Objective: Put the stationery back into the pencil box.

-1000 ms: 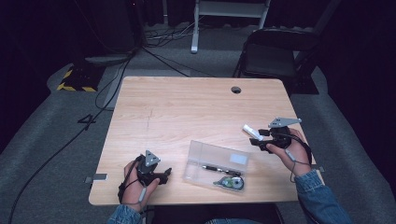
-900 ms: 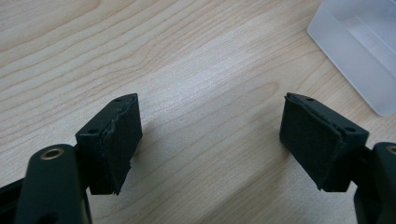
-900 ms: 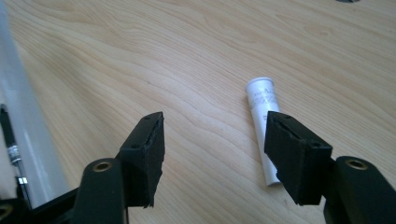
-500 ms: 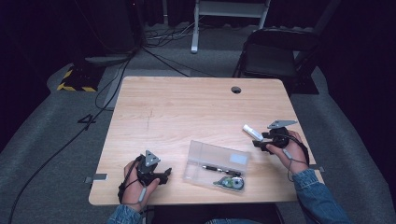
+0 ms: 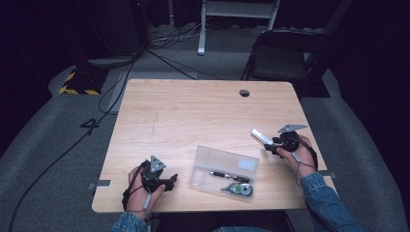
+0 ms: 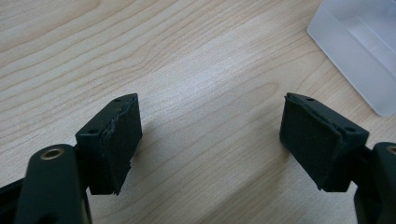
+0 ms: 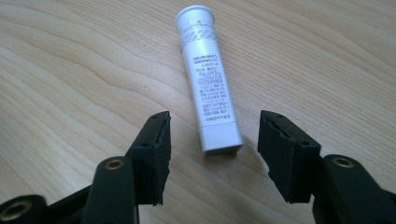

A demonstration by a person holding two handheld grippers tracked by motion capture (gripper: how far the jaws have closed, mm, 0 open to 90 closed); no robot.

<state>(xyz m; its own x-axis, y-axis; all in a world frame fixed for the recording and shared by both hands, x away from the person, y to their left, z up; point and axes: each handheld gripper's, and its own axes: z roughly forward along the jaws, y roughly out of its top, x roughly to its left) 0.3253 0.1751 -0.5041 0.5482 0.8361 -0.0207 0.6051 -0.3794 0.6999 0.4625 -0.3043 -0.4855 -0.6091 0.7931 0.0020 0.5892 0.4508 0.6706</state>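
- You're at a recording studio or lab: dark surrounds, grey carpet.
- Cables, hazard-striped base upper left, folding chair behind your wooden table.

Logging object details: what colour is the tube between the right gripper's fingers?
White tube with grey print; clearest in the right gripper view.

Pale, smooth-grained wooden table: satin finish, soft sheen. Small white plastic tube lying just ahead of the right gripper, between its 2 jaws: smooth, semi-gloss, grey print. Pads: black, matt, rubbery, ragged edges. Left gripper has like pads. Frosted translucent plastic box, beyond its jaws on one side: smooth, dull.
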